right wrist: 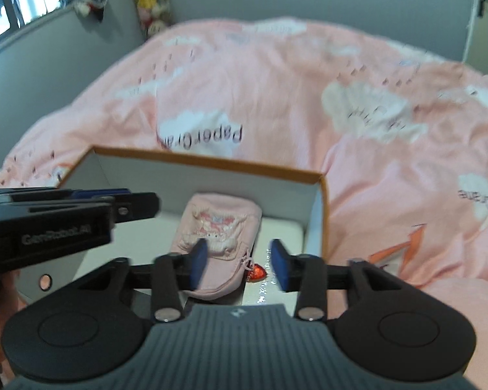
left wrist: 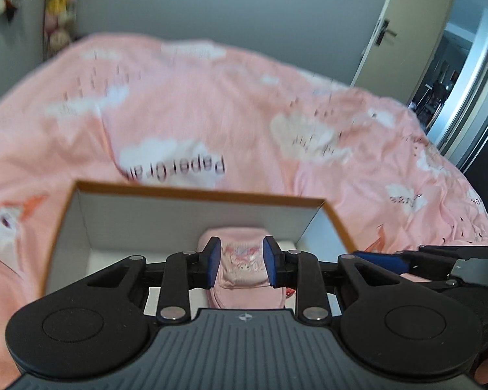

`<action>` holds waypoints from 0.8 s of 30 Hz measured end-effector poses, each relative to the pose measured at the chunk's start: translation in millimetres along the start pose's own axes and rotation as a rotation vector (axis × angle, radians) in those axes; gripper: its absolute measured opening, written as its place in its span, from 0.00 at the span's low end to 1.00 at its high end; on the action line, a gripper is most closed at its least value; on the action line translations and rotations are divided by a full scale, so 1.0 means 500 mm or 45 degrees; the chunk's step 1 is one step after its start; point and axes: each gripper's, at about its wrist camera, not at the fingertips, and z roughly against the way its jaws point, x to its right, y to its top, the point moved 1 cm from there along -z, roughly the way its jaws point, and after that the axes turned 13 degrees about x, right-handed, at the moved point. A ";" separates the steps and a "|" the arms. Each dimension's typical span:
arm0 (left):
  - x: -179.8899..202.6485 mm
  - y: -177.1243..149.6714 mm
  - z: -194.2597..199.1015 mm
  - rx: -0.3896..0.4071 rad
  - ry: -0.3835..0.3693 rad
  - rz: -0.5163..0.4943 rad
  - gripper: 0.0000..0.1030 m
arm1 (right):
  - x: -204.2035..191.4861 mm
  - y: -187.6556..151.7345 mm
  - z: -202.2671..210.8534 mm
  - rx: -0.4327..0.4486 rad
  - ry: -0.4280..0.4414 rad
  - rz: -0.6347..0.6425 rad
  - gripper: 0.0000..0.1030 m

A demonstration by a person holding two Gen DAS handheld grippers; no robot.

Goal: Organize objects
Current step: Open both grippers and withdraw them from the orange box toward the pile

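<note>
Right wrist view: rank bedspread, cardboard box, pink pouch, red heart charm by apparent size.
1. Bedspread
2. Cardboard box
3. Pink pouch, lying in the box
4. Red heart charm, on the pouch's zipper

The gaps are clear despite the fisheye.

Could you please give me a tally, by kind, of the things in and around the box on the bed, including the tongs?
Box: 1
Pink pouch inside the box: 1
Red heart charm on the pouch's zip: 1
Tongs: 2, left and right
Pink bedspread under the box: 1
Total: 6
</note>
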 end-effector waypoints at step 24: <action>0.008 -0.193 0.284 -0.126 -0.083 -0.070 0.30 | -0.041 -0.210 0.264 0.100 0.069 -0.100 0.62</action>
